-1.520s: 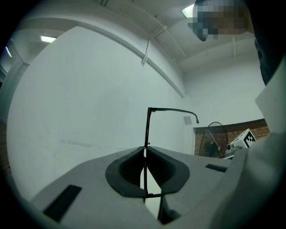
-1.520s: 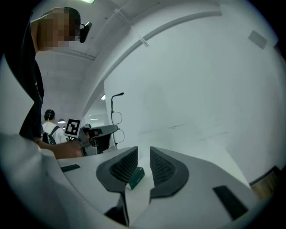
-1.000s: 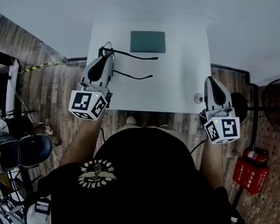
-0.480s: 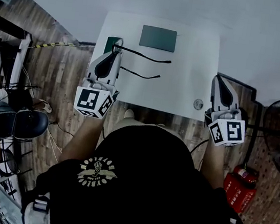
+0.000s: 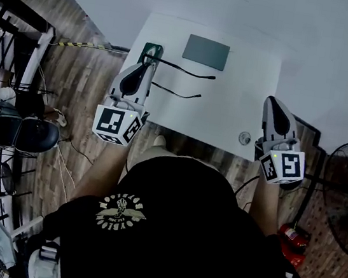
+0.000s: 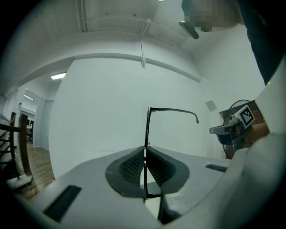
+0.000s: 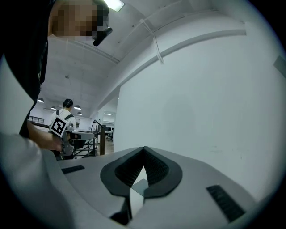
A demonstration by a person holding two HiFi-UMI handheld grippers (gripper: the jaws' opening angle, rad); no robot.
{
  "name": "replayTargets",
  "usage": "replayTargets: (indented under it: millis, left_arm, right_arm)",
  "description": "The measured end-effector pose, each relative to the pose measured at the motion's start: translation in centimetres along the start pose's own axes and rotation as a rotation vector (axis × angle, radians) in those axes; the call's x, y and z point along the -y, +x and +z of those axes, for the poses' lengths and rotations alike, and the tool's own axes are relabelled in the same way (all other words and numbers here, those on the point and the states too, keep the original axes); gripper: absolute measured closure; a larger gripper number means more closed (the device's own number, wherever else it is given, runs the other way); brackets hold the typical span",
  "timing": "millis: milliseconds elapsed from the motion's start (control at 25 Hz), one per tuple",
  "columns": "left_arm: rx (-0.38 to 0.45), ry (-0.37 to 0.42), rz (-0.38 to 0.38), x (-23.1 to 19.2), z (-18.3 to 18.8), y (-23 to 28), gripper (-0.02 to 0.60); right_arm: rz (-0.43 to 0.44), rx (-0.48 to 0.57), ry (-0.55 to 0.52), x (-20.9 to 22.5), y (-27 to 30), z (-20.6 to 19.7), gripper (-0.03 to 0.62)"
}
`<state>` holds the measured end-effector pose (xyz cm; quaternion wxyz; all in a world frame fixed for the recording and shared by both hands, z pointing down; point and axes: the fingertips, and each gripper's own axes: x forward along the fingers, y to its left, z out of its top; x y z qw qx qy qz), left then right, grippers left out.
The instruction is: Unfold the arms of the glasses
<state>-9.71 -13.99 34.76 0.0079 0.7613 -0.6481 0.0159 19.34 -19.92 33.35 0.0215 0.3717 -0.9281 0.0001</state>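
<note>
Left gripper (image 5: 147, 62) clamped on glasses (image 5: 178, 69); right gripper (image 5: 270, 102) shut, empty.
White table (image 5: 230, 104): left gripper at its left edge, jaws pinching the front frame, which sits edge-on between the pads. Right gripper at the table's right edge, jaws together, nothing between them. Dark rectangular pad (image 5: 205, 51) lies flat at the table's far side. Glasses held over the table's left part, 2 arms swung out, pointing toward the table's middle. Small round disc (image 5: 244, 138) near the table's near-right corner.
</note>
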Motion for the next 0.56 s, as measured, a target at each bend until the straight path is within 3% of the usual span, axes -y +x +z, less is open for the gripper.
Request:
replayTargets:
  millis: [560]
  left_arm:
    - [-0.046, 0.054, -0.048, 5.0, 0.0, 0.5, 0.56]
  right_arm:
    - [0.09, 0.056, 0.052, -1.9, -0.3, 0.2, 0.594]
